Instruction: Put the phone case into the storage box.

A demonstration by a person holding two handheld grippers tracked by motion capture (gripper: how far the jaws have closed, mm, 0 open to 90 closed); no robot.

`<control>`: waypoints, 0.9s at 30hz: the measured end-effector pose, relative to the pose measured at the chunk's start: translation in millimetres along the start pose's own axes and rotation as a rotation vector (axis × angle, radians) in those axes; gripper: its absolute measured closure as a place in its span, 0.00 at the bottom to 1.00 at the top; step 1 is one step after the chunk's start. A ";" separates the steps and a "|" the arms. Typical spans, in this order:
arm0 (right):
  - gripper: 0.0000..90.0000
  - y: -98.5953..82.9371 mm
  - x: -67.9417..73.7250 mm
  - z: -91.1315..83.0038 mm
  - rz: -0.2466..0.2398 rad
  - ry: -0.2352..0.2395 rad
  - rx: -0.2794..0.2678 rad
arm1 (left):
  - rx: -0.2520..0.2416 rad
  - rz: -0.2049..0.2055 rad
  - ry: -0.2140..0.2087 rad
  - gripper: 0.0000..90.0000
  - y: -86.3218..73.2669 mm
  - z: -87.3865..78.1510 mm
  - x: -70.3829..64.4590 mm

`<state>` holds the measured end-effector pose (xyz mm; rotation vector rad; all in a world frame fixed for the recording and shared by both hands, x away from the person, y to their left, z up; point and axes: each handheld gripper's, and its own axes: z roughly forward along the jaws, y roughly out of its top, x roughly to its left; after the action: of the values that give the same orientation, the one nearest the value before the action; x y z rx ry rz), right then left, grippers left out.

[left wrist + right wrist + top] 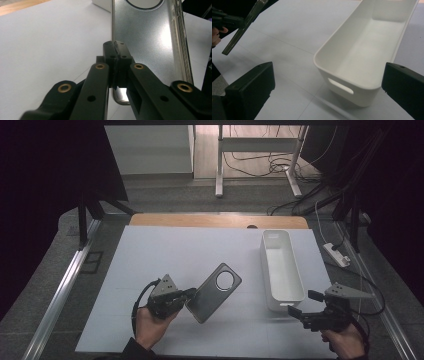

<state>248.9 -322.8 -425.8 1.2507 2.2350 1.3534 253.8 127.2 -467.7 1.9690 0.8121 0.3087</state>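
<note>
Our left gripper (186, 296) has its fingers clamped on the case (214, 292) edge, lifted off the surface (150, 260). We should carry it level over the bin (281, 270), then release. Right gripper (300, 303) fingers wide, near the bin end.

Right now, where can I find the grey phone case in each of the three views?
High view: phone case at centre, tilted, held by the left gripper.
Left gripper view: it rises from the shut jaws at upper centre right.
Right gripper view: seen edge-on at the upper left corner.
Shared landmark: the white bin, also in the right gripper view.
</note>
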 end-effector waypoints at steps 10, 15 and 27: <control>0.00 13.2 4.6 17.0 -0.029 0.032 0.024 | -0.006 0.001 -0.016 0.99 3.1 4.3 0.7; 0.00 18.0 8.4 24.5 -0.039 0.045 0.027 | -0.014 0.001 -0.015 0.99 4.0 4.9 1.0; 0.00 31.5 29.2 54.1 -0.038 0.105 0.044 | -0.023 -0.002 -0.019 0.99 6.0 7.1 1.2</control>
<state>280.0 -261.2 -423.2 1.1705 2.3590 1.3929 260.9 121.2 -466.4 1.9472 0.7950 0.2969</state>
